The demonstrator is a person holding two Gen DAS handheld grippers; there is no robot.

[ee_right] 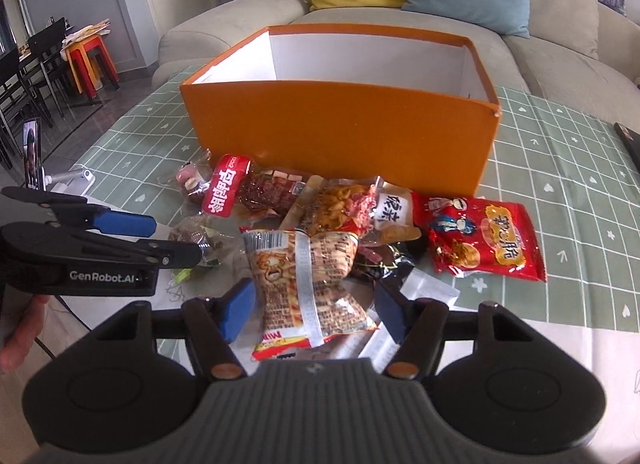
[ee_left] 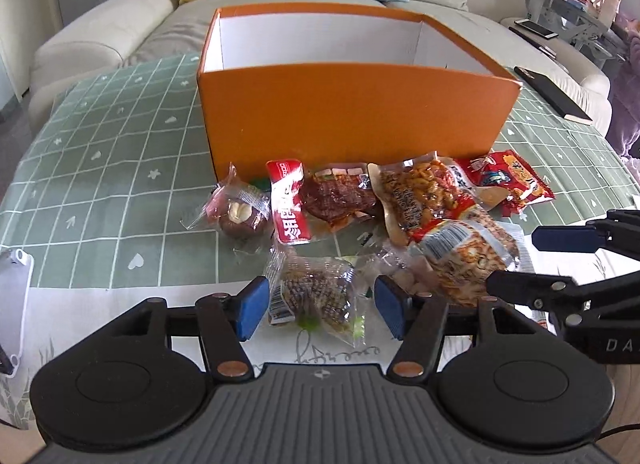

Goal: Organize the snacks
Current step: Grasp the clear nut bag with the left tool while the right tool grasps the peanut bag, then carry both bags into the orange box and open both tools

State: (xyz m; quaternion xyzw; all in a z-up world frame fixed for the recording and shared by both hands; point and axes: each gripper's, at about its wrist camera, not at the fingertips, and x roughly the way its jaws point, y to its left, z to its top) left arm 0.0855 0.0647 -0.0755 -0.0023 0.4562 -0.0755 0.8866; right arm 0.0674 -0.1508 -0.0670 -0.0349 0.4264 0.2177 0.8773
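Snack heap before the empty box (ee_left: 352, 112). Left gripper (ee_left: 318, 306) gapes around a clear, crinkly packet (ee_left: 316, 296); right gripper (ee_right: 316, 310) straddles the peanut bag (ee_right: 308, 284), unclamped. Light, slippery: pinch mid-body.

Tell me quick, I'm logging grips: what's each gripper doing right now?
Left gripper: open, pads either side of a clear-wrapped snack, not pressing.
Right gripper: open around the peanut packet, not clamped.

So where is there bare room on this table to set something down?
Bare green tablecloth lies left of the orange box, and more right of the box, beyond the red chip bag. What shows of the box's inside looks empty. In front of the box the snack pile crowds both claws.
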